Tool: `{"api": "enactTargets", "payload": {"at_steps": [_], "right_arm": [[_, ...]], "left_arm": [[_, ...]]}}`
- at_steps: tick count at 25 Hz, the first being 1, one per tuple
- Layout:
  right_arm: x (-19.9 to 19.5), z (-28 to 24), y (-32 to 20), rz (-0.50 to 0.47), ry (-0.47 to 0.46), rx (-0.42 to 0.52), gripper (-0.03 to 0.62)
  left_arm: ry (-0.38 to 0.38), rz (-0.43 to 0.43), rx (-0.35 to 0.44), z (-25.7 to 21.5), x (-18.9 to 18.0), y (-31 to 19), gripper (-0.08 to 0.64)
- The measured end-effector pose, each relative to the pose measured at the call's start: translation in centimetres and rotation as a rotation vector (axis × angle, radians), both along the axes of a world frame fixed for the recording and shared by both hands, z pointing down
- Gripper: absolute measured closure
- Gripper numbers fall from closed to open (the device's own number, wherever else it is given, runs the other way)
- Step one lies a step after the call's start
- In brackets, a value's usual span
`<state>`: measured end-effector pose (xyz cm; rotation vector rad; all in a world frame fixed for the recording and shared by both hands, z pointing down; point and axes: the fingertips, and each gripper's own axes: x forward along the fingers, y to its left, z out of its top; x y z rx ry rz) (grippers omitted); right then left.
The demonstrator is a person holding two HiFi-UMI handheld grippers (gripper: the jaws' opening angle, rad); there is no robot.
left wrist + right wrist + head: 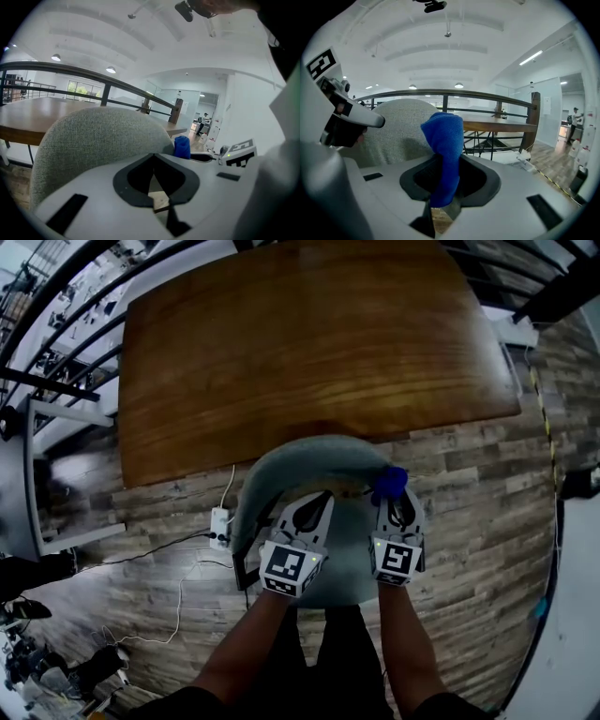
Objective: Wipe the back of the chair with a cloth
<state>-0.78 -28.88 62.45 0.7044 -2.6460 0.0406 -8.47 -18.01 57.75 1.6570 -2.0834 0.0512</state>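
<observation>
— Two grippers sit low in the centre of the head view; which is nearer to the work?

— It is the right gripper (396, 502); its jaws are clamped on the blue cloth (443, 140), which stands up from them as a soft folded tuft, perhaps microfibre; the left gripper (322, 498) has its jaws closed together on nothing.

— And where does the chair back (309, 457) lie from the cloth?

— It is a curved band of grey woven fabric with a rounded top; its long axis runs left to right across the centre of the head view, just below the smooth brown wooden table (281, 343); the cloth is at the right end of this band; in the right gripper view the back stands to the left of the cloth and just behind it; whether they touch, I cannot tell.

— So the wipe goes leftward?

— I judge so; the cloth must follow the curve toward the left of the frame, and the woven surface will probably drag a little on it.
</observation>
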Motion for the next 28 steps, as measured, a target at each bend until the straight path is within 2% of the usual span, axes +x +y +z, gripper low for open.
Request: {"api": "enactTargets", "payload": {"at_steps": [4, 11, 18, 22, 28], "right_arm": [[1.0, -0.1, -0.2, 0.008, 0.018, 0.011, 0.489], [-0.6, -1.1, 1.7, -0.068, 0.016, 0.010, 0.489], [-3.6, 0.7, 7.1, -0.219, -0.009, -0.022, 0.489], [-5.8, 2.4, 10.8, -0.316, 0.007, -0.048, 0.489], [-8.8, 3.3, 16.8, -0.534, -0.014, -0.070, 0.489]], "left_arm": [[-0.001, -0.010, -0.005, 0.0, 0.1, 1.0, 0.552], [0.008, -0.074, -0.012, 0.4, -1.2, 3.9, 0.552], [0.013, -0.170, -0.029, 1.9, -3.3, 8.2, 0.552], [0.008, -0.233, -0.043, 3.5, -4.9, 10.9, 0.552], [0.028, -0.303, -0.062, 4.8, -5.4, 14.3, 0.552]]}}
